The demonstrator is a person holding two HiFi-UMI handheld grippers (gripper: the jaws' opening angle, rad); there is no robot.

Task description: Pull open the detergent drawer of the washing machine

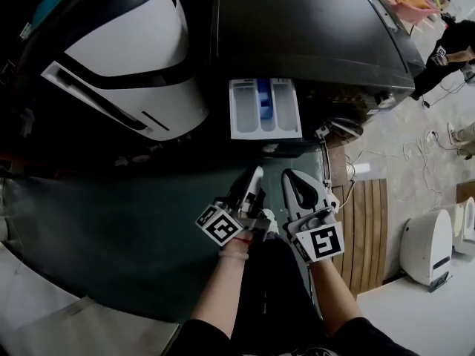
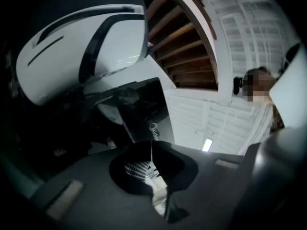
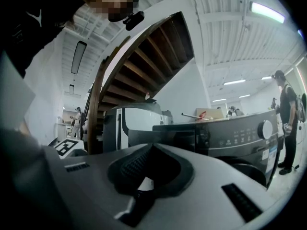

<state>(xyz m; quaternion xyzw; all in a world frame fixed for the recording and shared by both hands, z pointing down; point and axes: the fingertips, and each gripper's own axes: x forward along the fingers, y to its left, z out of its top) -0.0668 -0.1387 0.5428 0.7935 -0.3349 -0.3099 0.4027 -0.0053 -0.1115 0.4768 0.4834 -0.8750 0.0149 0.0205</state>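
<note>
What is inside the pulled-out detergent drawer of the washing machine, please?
The detergent drawer has three pale compartments side by side; a blue insert sits in the middle one. Whatever remains inside the washing machine is covered.

The left tongs point(image 1: 257, 173) and right tongs point(image 1: 289, 176) are pale grey shells with black ribbed pads, and each bears a marker cube point(image 1: 220, 225) printed in black-and-white squares. A red band point(image 1: 236, 259) rings the left wrist. The sleeves point(image 1: 202, 335) are black.
</note>
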